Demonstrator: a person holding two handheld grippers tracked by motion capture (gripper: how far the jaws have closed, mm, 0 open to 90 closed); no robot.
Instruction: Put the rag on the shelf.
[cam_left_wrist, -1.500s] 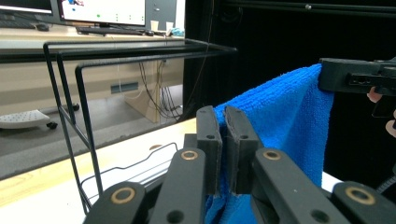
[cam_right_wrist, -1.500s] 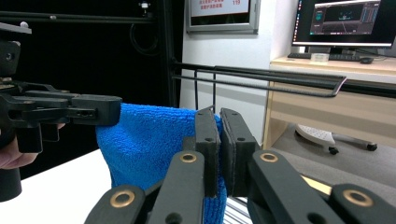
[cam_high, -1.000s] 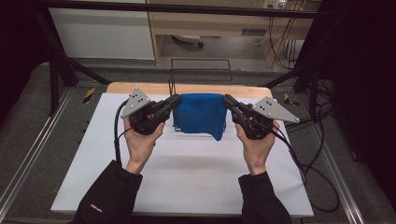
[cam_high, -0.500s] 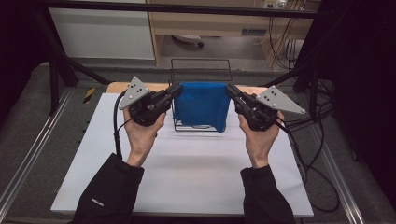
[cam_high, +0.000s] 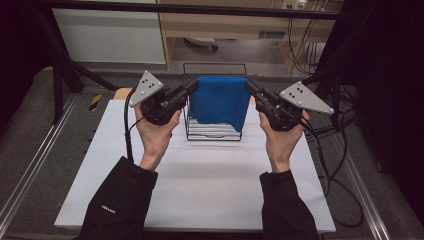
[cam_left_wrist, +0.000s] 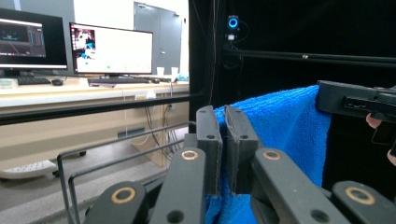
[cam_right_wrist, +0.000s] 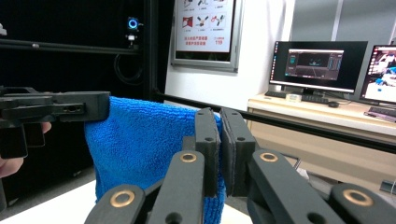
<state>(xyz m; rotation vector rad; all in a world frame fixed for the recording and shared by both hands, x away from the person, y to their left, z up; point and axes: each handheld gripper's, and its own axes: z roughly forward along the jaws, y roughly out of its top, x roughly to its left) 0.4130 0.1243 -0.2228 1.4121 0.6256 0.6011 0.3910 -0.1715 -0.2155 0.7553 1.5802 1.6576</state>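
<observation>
A: Where the blue towel (cam_high: 220, 102) meets the jaws, how is it held?

B: By its two top corners. In the left gripper view the left gripper (cam_left_wrist: 223, 149) has its jaws clenched on the towel's edge, blue terry cloth squeezed in the narrow slit between the pads. In the right gripper view the right gripper (cam_right_wrist: 220, 151) is clenched the same way on the opposite corner.

A: And the cloth between them?

B: As the high view shows it, the towel hangs stretched flat between the two grippers, top edge roughly level, lower edge drooping unevenly. It is lifted off the surface (cam_high: 200, 180) and hangs in front of a black wire rack (cam_high: 214, 131).

A: What lies around it?

B: Nearest the person, the white surface is bare. The wire rack stands farther out at the middle, with pale slats showing at its base below the towel's hem; its thin frame rises behind the cloth. Beyond the surface are a dark frame bar and a wooden desk; the gripper views show monitors (cam_left_wrist: 111, 49) on a desk.

A: Anything in the way?

B: The rack sits directly beneath and behind the towel; whether the hem touches it I cannot tell.

A: How are the hands posed?

B: Both forearms, in dark sleeves, reach forward from the near edge, palms turned inward, each gripper angled toward the middle with its grey three-cornered plate facing outward and up.
</observation>
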